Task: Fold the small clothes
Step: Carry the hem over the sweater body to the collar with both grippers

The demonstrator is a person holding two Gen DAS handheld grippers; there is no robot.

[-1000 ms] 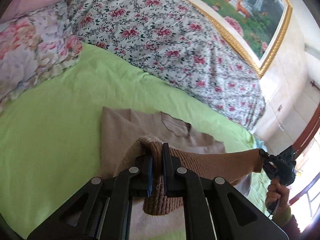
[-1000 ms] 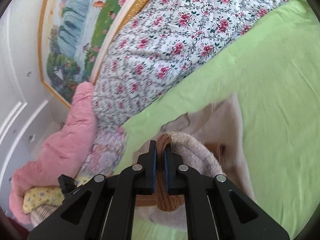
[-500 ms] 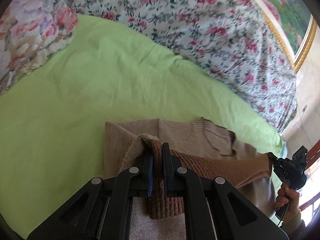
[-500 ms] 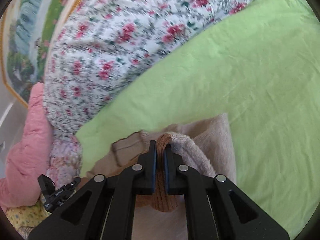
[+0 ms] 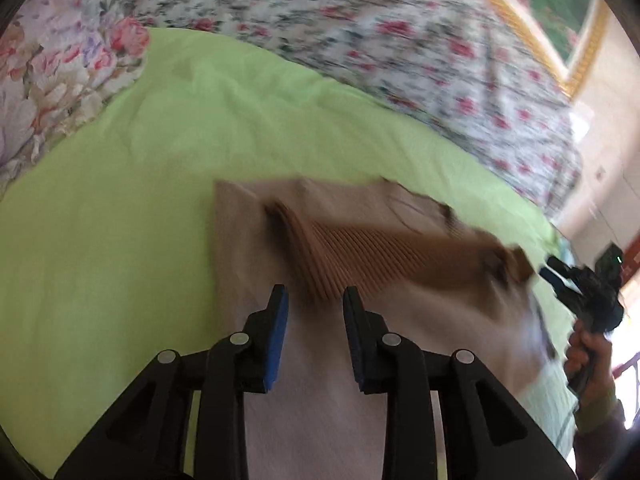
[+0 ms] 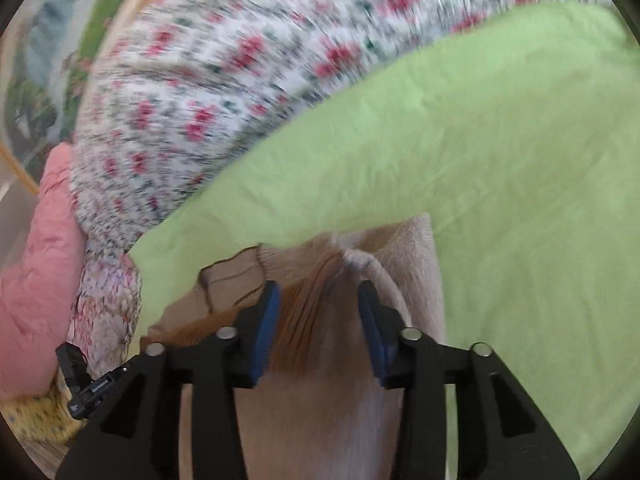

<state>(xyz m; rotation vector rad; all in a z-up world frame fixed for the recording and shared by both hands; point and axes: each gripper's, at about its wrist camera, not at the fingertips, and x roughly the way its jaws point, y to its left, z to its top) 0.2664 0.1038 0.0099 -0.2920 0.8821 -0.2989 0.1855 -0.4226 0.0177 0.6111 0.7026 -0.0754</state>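
Now, writing: a small white label on the left gripper body in the right wrist view, too blurred to read.
Pillow (image 5: 48,80): floral, far left.
Green sheet (image 5: 120,240): under everything.
Left gripper (image 5: 315,300): fingers spread, gripping nothing, above the sweater.
Beige sweater (image 5: 256,240): flat on the sheet, ribbed brown hem (image 5: 380,256) folded across it.
Floral quilt (image 5: 400,60): along the far side.
Right gripper (image 6: 318,300): fingers parted, hem between them, contact unclear.
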